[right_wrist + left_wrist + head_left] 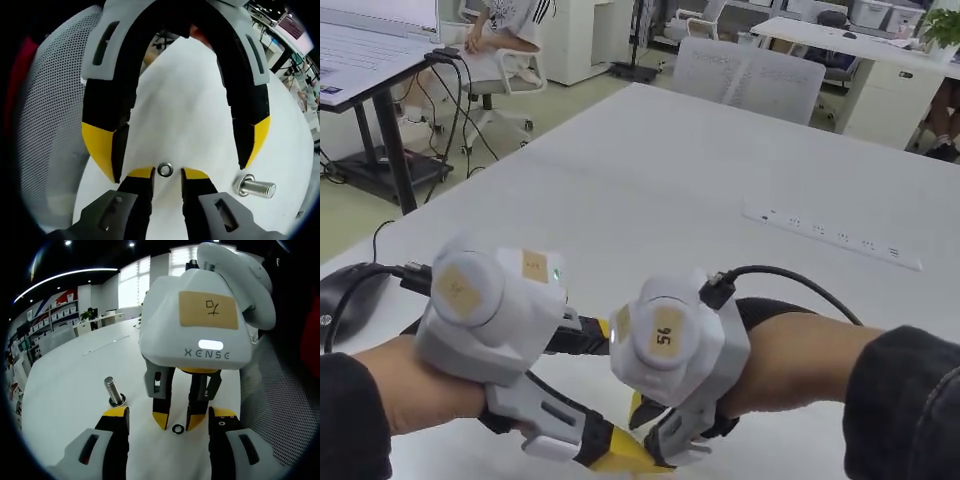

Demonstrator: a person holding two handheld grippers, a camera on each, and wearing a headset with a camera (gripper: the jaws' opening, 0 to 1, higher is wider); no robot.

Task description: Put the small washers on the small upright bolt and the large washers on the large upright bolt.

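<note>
In the left gripper view, the left gripper (pixel 169 415) is seen with its jaws set wide apart, rising from the bottom of the frame with nothing held between them. The right gripper (pixel 165 176) is pointed back towards it, tips lowered to the white desk (pixel 720 180). In the right gripper view its jaws are drawn narrow, with a gap left between the yellow tips. A washer (pixel 164 169) lies flat on the desk in that gap, at lower centre of the frame. Whether either tip touches it cannot be told; the gap looks slightly wider than the washer. The wide yellow-tipped jaws of the left gripper are seen arching down from the top of the same frame, to either side of the washer.

An upright bolt (pixel 114 390) stands on the desk at lower left of the left gripper view, just beyond the left gripper's left-hand jaw. A metal ring is seen at its foot; whether that is a washer or the bolt's head cannot be told.

In the head view both grippers are held close together at the bottom edge, facing each other. A power strip (pixel 830 238) lies at centre right, and a mesh chair (pixel 750 78) stands beyond the desk's far edge.
</note>
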